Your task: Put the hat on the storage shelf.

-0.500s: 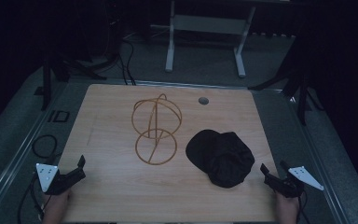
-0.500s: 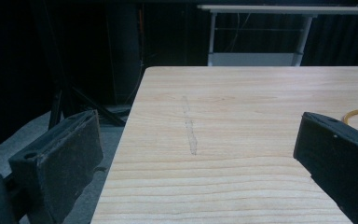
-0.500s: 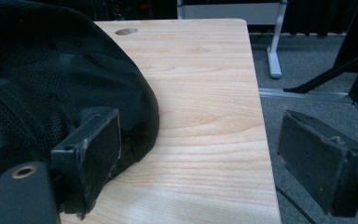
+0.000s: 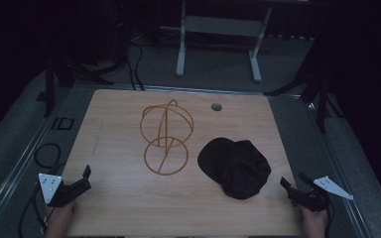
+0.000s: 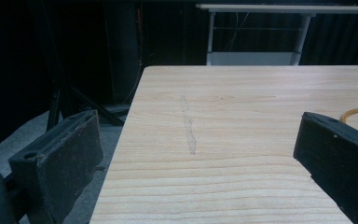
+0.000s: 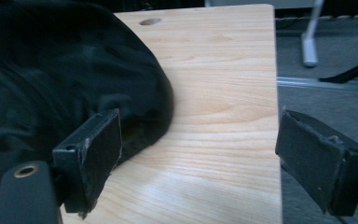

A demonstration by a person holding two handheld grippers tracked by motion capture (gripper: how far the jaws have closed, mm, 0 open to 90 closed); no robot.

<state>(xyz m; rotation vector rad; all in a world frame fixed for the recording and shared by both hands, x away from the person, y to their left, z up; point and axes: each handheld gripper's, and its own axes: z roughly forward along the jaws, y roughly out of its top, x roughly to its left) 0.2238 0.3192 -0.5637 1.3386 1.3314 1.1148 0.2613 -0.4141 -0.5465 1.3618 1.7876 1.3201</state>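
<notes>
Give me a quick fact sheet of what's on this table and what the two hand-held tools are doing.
surface: wooden table
middle of table: gold wire stand, two hoops, upright
right of stand: black cap, lying flat, apart from the stand
far edge: small round hole in the tabletop
left tool: near left corner, jaws wide apart, holding nothing
right tool: near right corner beside the cap, jaws wide apart, holding nothing
beyond table: white metal frame on dark floor
</notes>
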